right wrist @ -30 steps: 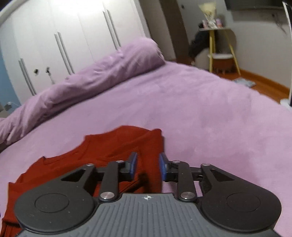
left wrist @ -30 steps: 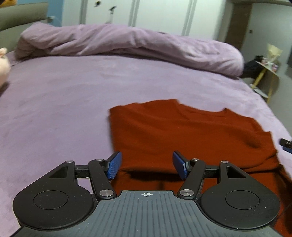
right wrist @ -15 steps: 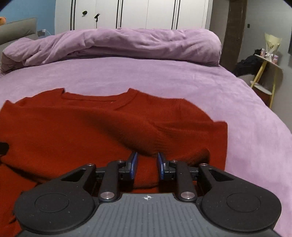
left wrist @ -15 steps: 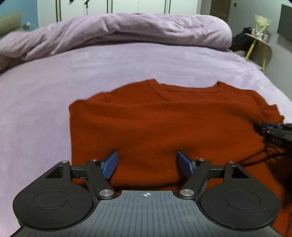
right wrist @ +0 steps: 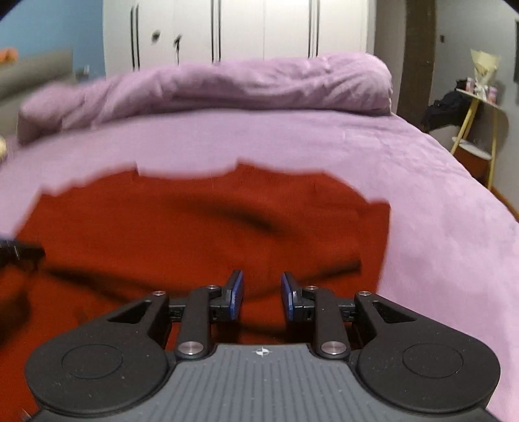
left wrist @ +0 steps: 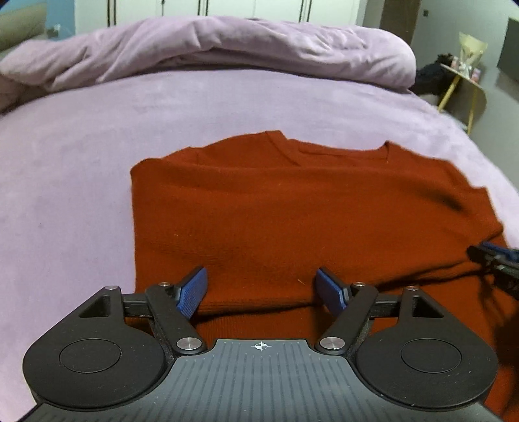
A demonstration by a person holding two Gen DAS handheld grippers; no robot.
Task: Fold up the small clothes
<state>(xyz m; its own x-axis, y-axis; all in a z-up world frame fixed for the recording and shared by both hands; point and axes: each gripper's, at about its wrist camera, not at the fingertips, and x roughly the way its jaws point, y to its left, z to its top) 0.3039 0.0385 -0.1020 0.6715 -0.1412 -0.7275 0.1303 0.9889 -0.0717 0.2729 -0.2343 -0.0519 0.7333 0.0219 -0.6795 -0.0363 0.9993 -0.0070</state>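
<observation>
A rust-red knit sweater lies on the purple bed, its V-neck at the far side and its sides folded in. My left gripper is wide open just above the near fold of the sweater, holding nothing. My right gripper hovers over the sweater's right part with a clear gap between its blue pads; no cloth shows between them. The right gripper's tip shows at the right edge of the left wrist view. The left gripper's tip shows at the left edge of the right wrist view.
The purple bedspread stretches left and far of the sweater. A rolled purple duvet lies along the far side. A yellow-legged side table stands off the bed's right. White wardrobe doors are behind.
Both grippers swung round to face the sweater's neck and duvet. The right gripper's jaws opened a little. The left stayed wide open.
</observation>
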